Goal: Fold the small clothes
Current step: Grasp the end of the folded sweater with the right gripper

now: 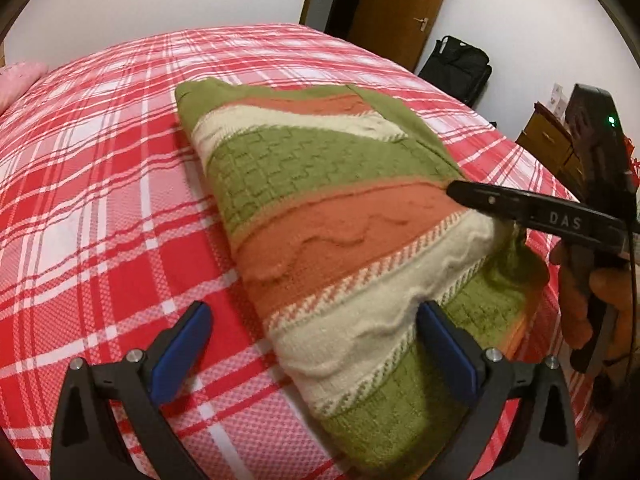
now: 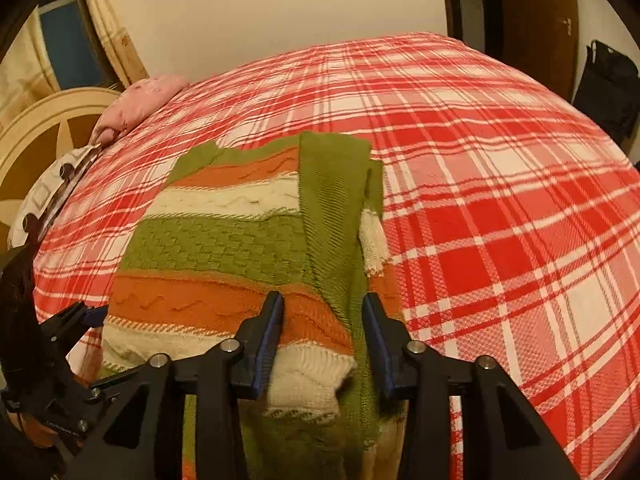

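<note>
Left wrist view: the green, orange and cream striped knitted sweater [image 1: 320, 216] lies partly folded on the red plaid bed [image 1: 100, 184]; the left claw [image 1: 312, 344] gapes wide above its near edge, grasping nothing.

Right wrist view: the right claw [image 2: 324, 340] stands half parted around the sweater's bunched hem, pads apparently not pressing. The knit looks soft, thick and floppy; best pinched at a doubled edge.

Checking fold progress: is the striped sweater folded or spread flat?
Partly folded: the striped sweater lies on the plaid bedspread with its green sleeve laid over the body.

Warm dim indoor light, soft shadows, heavy fisheye bend w/ dark corners, slight motion blur.
</note>
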Available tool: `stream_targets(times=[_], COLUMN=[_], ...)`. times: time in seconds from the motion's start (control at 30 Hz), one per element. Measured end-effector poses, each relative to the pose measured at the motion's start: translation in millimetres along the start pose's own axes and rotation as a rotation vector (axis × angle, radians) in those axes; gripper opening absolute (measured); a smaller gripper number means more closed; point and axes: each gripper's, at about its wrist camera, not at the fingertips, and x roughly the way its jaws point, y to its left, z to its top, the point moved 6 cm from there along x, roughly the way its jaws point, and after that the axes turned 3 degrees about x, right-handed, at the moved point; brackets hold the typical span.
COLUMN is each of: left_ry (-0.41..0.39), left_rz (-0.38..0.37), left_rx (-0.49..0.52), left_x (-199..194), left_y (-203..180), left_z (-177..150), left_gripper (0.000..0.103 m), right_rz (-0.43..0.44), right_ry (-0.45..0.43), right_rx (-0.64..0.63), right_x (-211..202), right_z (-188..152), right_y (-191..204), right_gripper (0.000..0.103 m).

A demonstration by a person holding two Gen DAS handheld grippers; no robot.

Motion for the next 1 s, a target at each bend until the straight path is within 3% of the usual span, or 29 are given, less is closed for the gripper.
stream_targets(times=[0.17,0.33,0.43,0.57,0.7,0.8,1.0], left_ry=[0.016,0.018,0.028,0.017,0.015,0.016,0.01], left_rz=[0.01,-0.006,-0.004,0.005,-0.001,-0.015,-0.042], left_rx=[0.031,0.014,0.018,0.02,0.005,-0.016,-0.056], left_x=[-10,-8,-9,-13,-10,-7,-7], left_y=[-9,-6,-6,-3,-2,0,4], left_z=[-10,-13,-12,-8,-4,-4,1], left_gripper=[0.103,0.103,0.103,0.103,0.103,0.103,0.103], right_rz=[0.022,0.061,0.124,0.115,0.11,0.104,0.176], right_ry=[0.005,0.048,0.062,-0.022,-0.051,-0.027,0.016], right_rx=[-0.004,0.076,0.128,0.063,0.108,0.122,0.196], right_x=[-4,3,3,-14,-4,14,42], right_z=[3,-2,-2,15,44,58,75], right_y=[-3,-21,-28,-24,-39,-48,-61], right_gripper=[0.051,0.07,0.071,0.071,0.071,0.071,0.071])
